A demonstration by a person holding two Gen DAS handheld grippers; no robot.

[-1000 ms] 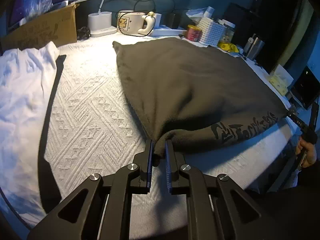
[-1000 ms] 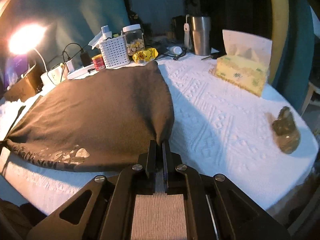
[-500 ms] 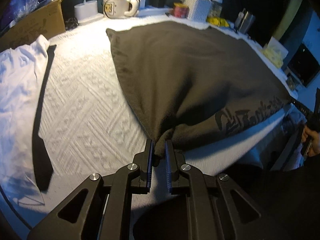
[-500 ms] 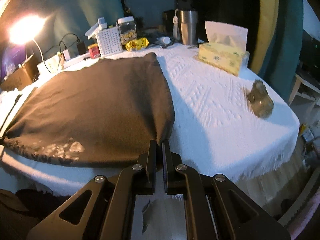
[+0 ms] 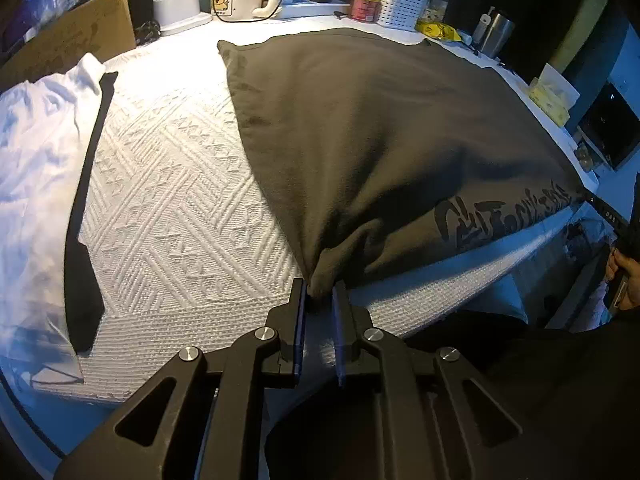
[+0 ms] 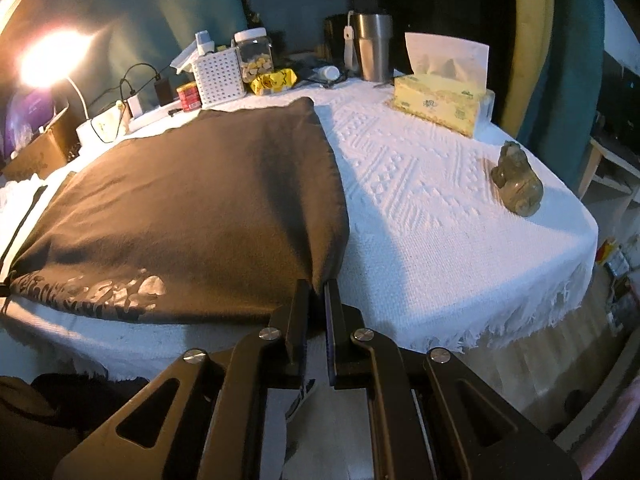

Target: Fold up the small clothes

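Note:
A dark olive garment (image 5: pixel 380 132) with black lettering along its near hem lies spread on the white textured tablecloth (image 5: pixel 172 208). My left gripper (image 5: pixel 320 294) is shut on its near left corner. My right gripper (image 6: pixel 317 286) is shut on its near right corner; the garment (image 6: pixel 192 208) stretches away to the left in that view. The hem between both corners is held taut near the table's front edge. The other gripper shows at the far right of the left wrist view (image 5: pixel 608 214).
A white shirt (image 5: pixel 36 148) with a black tie (image 5: pixel 86 216) lies at the left. A cardboard box (image 5: pixel 68 46), mug, red tin, white basket (image 6: pixel 219 76), jar, steel tumbler (image 6: pixel 374 46), tissue box (image 6: pixel 440 98) and a stone figurine (image 6: pixel 518 178) stand around the table's back and right.
Both grippers have pulled back and up a little with the corners, drawing the garment's near hem toward the table's front edge. The grip on each corner is unchanged.

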